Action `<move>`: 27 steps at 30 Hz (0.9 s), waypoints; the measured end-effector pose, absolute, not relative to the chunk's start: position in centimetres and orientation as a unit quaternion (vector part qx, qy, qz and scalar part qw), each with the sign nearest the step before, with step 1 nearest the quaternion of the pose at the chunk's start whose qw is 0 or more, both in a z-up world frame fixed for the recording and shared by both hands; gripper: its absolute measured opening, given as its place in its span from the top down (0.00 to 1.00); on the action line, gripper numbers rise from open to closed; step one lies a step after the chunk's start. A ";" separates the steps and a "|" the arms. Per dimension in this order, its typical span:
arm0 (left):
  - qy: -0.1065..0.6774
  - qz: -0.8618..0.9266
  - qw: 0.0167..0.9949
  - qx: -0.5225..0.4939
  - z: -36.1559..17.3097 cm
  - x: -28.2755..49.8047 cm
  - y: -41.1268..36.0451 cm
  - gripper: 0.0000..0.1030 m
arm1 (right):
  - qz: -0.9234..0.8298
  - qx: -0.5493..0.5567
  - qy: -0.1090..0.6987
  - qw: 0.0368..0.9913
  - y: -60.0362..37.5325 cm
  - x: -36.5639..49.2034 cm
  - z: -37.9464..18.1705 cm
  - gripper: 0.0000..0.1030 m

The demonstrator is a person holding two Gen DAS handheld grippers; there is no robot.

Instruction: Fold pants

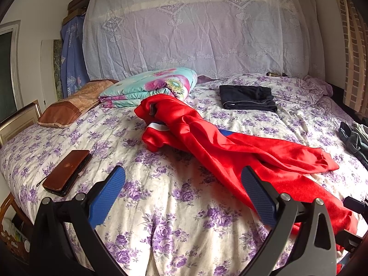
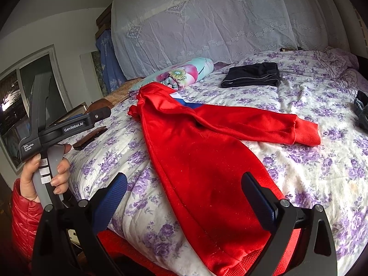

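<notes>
Red pants [image 1: 207,142] [image 2: 197,156] lie crumpled and spread across the floral bedsheet [image 1: 161,207], waistband bunched toward the pillows, one leg reaching the near edge and the other stretching right. My left gripper [image 1: 184,195] stands open above the sheet, its right finger next to the near leg. My right gripper [image 2: 184,197] is open too and hovers over the near leg, with red cloth showing between its fingers. In the right wrist view a hand in a red sleeve holds the left gripper's handle [image 2: 46,161] at the left.
Folded black pants [image 1: 247,100] [image 2: 251,74] lie at the back. A folded floral quilt [image 1: 151,87], a brown pillow [image 1: 73,105] and a brown phone case [image 1: 66,172] sit to the left. Dark clothes [image 1: 354,138] lie at the right edge.
</notes>
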State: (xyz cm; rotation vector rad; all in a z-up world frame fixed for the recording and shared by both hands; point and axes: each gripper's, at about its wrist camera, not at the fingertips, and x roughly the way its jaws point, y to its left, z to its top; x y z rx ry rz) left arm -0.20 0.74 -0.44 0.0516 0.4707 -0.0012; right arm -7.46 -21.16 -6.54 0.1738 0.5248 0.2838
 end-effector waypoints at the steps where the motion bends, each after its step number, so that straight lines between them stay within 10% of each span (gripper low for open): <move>1: 0.233 -0.001 0.972 0.025 -0.4 -0.3 0.8 0.05 | 0.140 0.085 0.259 0.952 -21.1 -7.4 -6.5 0.03; 27: 0.241 0.004 0.970 0.021 -0.6 0.0 1.4 0.05 | 0.177 0.065 0.300 0.935 -18.9 -6.8 -8.5 0.03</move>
